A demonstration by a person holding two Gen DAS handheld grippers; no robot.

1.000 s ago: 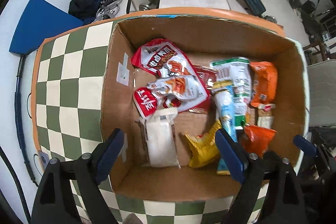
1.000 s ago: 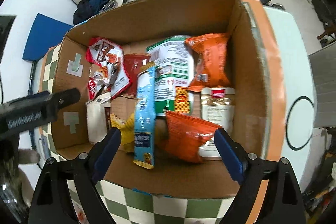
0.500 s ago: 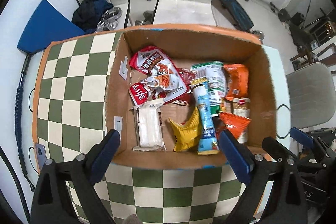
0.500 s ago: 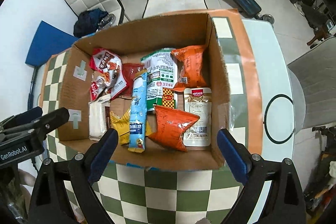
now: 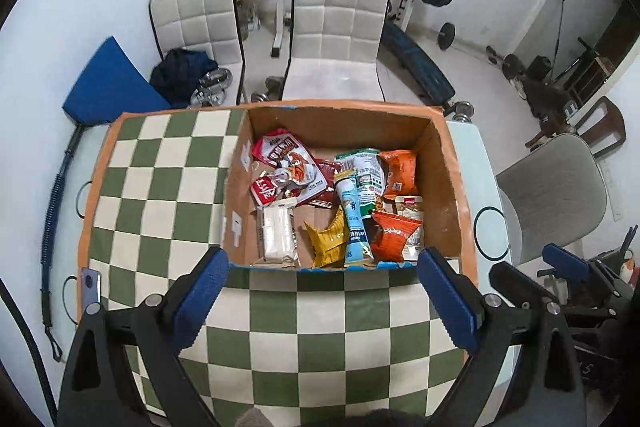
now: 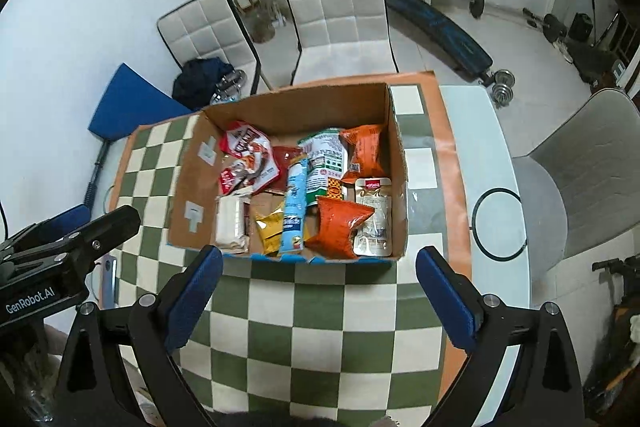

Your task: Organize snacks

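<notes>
Both the left gripper (image 5: pixel 322 293) and right gripper (image 6: pixel 318 291) are held released and empty; the cardboard box (image 5: pixel 444 183) floor is largely hidden by snack packets (image 6: pixel 340 227)

Your right gripper (image 6: pixel 320 291) hangs wide open, empty, above the checkered tablecloth (image 6: pixel 320 327). The cardboard box (image 6: pixel 396 167) of snack packets sits toward the table's far edge.

We hold our left gripper (image 5: pixel 323 289) and right gripper (image 6: pixel 319 287) side by side, both tilted steeply downward. Their blue-padded jaws have just been opening and stand wide, with nothing between them.
</notes>
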